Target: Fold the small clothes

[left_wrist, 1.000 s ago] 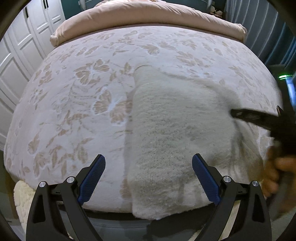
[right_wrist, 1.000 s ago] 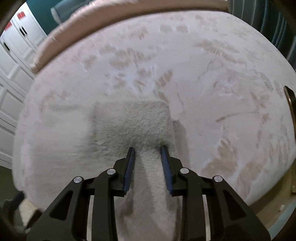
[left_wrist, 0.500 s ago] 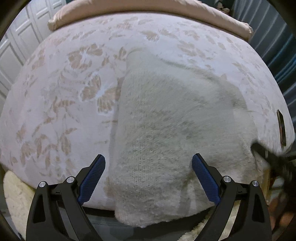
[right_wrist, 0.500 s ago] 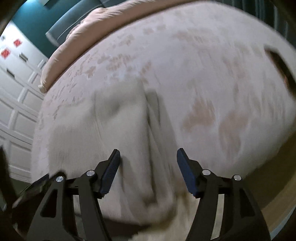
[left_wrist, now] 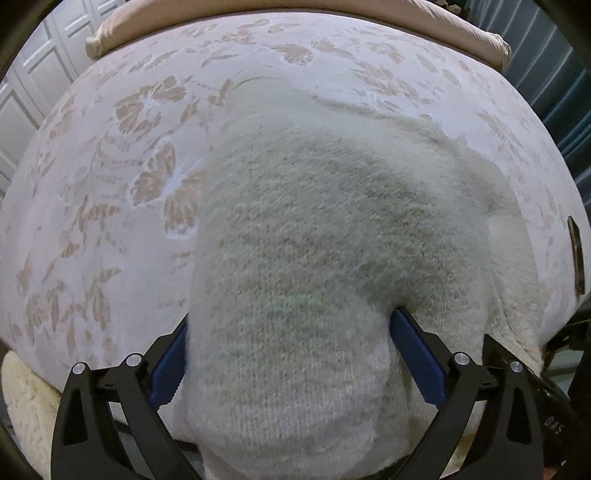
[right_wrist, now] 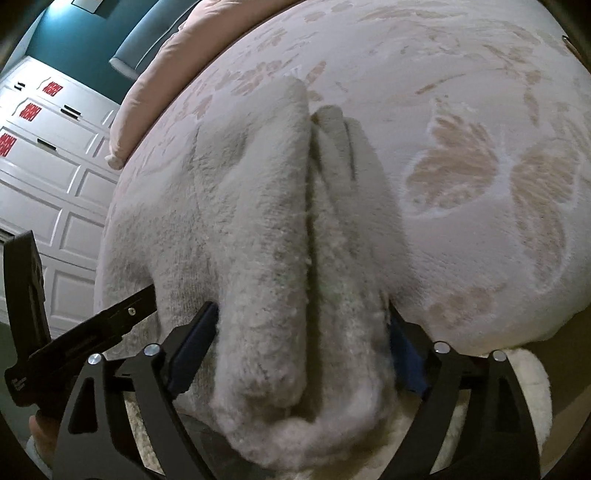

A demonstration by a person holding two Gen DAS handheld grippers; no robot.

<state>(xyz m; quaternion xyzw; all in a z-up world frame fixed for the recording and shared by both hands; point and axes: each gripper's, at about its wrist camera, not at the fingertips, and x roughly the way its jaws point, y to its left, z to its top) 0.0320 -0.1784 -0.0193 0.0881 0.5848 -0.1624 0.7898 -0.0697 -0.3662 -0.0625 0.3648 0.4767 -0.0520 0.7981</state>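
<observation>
A fuzzy cream knitted garment (left_wrist: pixel 325 229) lies partly folded on a pale floral bedspread (left_wrist: pixel 110 177), its near hem hanging over the bed's front edge. My left gripper (left_wrist: pixel 291 347) is open, its blue-padded fingers (left_wrist: pixel 417 354) wide apart on either side of the near hem. My right gripper (right_wrist: pixel 299 332) is open too, straddling the garment's right side (right_wrist: pixel 258 229), where a folded layer and a sleeve (right_wrist: pixel 343 155) lie side by side. The left gripper (right_wrist: pixel 96 325) shows at the left of the right wrist view.
A pink duvet roll (left_wrist: pixel 295 22) lies across the far end of the bed. White panelled wardrobe doors (right_wrist: pixel 48 177) stand to the left. A cream fluffy rug (left_wrist: pixel 26 398) lies below the bed's front edge. A dark curtain (left_wrist: pixel 561 88) hangs at the right.
My right gripper let go of the sleeve it held, opened, and moved down to the garment's near right edge. My left gripper moved forward so the hem now sits between its open fingers.
</observation>
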